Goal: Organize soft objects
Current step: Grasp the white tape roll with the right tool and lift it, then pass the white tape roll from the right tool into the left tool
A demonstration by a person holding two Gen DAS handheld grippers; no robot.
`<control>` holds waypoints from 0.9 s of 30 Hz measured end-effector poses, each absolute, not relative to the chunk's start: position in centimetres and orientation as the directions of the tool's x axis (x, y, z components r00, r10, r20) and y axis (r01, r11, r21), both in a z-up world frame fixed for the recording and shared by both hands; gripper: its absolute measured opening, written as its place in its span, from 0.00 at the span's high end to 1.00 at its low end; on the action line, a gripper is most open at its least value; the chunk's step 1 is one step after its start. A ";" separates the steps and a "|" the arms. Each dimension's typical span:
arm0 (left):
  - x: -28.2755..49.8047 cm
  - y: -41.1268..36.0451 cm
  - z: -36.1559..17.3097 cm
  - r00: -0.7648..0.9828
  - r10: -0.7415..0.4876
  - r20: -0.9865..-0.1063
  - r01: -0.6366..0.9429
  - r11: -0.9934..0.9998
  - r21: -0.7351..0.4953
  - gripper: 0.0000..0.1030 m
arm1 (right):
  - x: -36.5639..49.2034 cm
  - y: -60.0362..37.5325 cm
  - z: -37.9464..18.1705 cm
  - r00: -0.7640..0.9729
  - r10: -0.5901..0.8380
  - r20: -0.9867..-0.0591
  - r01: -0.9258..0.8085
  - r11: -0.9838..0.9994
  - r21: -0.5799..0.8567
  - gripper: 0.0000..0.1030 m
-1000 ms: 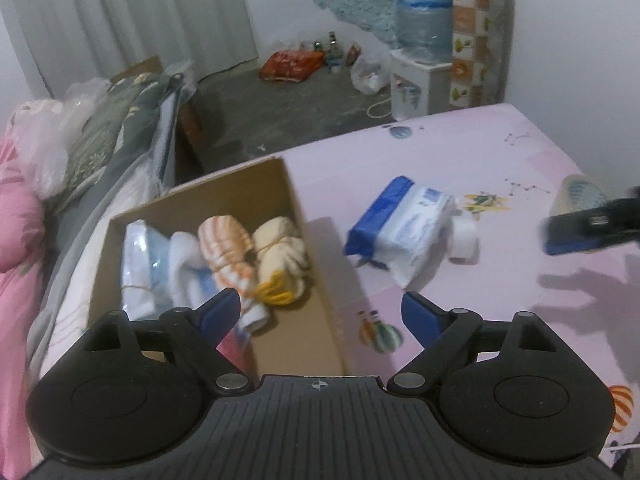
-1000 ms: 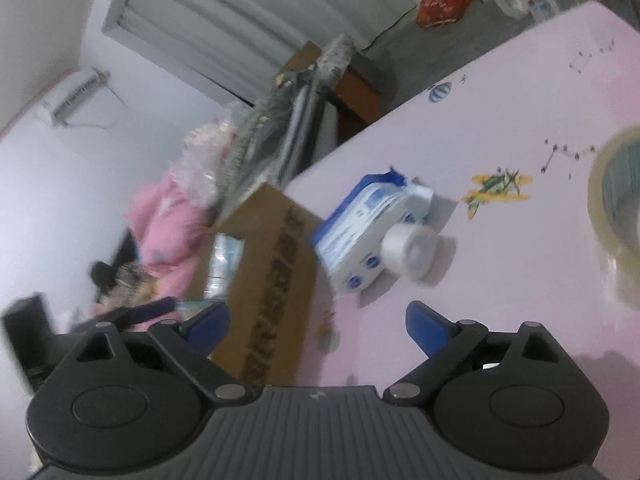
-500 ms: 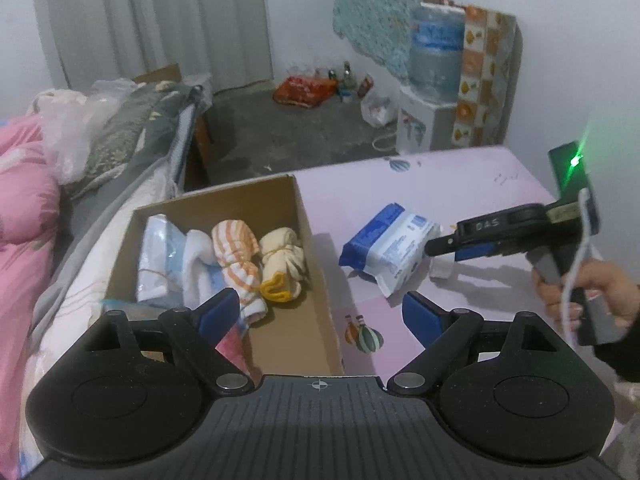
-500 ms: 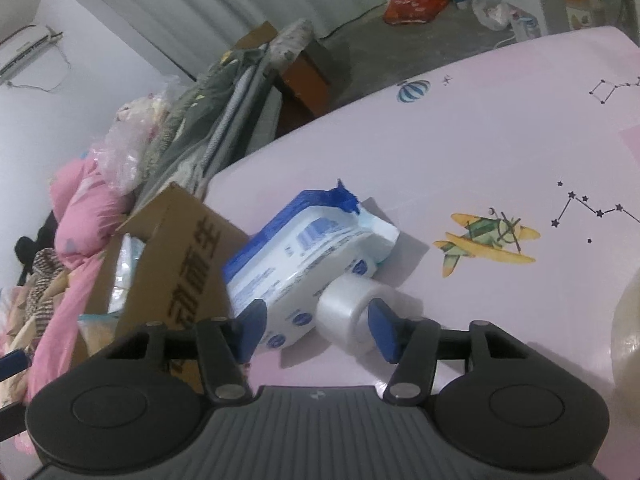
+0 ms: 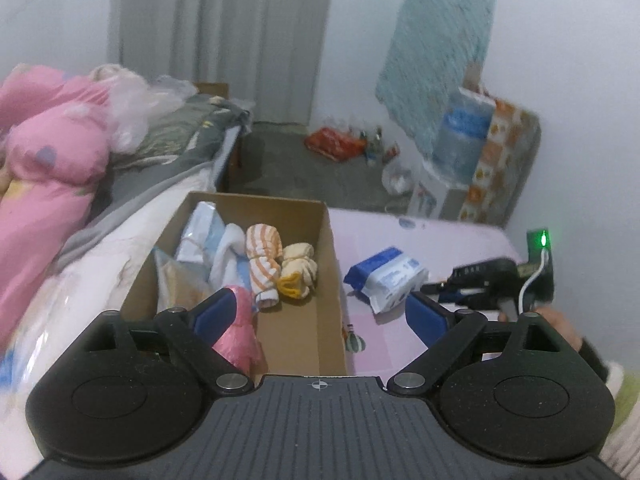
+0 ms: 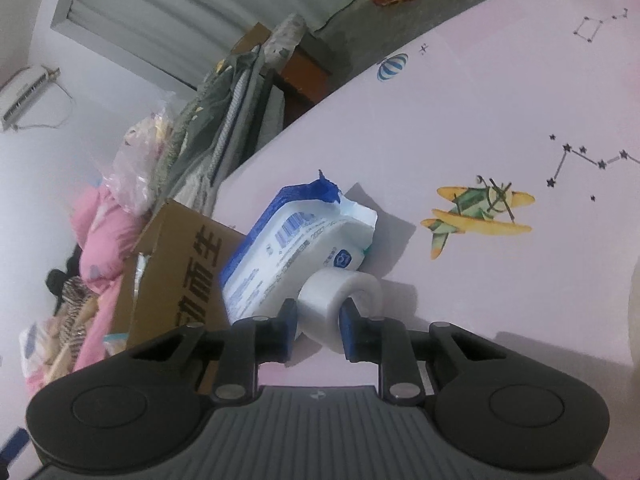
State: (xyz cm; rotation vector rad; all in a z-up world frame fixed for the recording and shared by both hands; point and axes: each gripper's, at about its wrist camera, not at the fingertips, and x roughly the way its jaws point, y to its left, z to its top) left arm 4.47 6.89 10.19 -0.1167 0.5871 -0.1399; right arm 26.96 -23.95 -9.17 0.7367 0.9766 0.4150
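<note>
A white tape roll [image 6: 340, 304] on the pink worktop [image 6: 500, 112], beside a wipes pack [image 6: 296, 248], is pinched by the right gripper [image 6: 316, 334]. The left gripper [image 5: 316, 312] is held spread above the cardboard box [image 5: 332, 280]. The smooth roll could be squeezed out.

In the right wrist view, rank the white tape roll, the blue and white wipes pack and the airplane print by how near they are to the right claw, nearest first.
1. White tape roll: between the fingers of the right claw.
2. Wipes pack: just beyond the roll, to the left, touching it.
3. Airplane print: farthest, ahead and to the right on the pink table.
</note>
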 end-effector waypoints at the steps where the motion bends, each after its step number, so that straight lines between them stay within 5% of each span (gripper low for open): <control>1: 3.7 7.3 10.4 0.833 -0.164 -0.529 0.087 0.982 -0.168 0.10 | 26.7 -24.1 -9.0 0.514 0.624 -0.588 0.000 0.685 0.728 0.74; 16: -5.4 8.7 10.3 0.880 -0.184 -0.438 0.107 0.975 -0.195 0.02 | 14.7 -26.9 -3.7 0.504 0.701 -0.505 -0.110 0.631 0.768 0.74; 27: -5.6 4.9 4.0 0.839 -0.210 -0.502 0.189 0.978 -0.093 0.02 | 6.3 -23.0 -0.8 0.399 0.610 -0.684 -0.272 0.792 0.547 0.74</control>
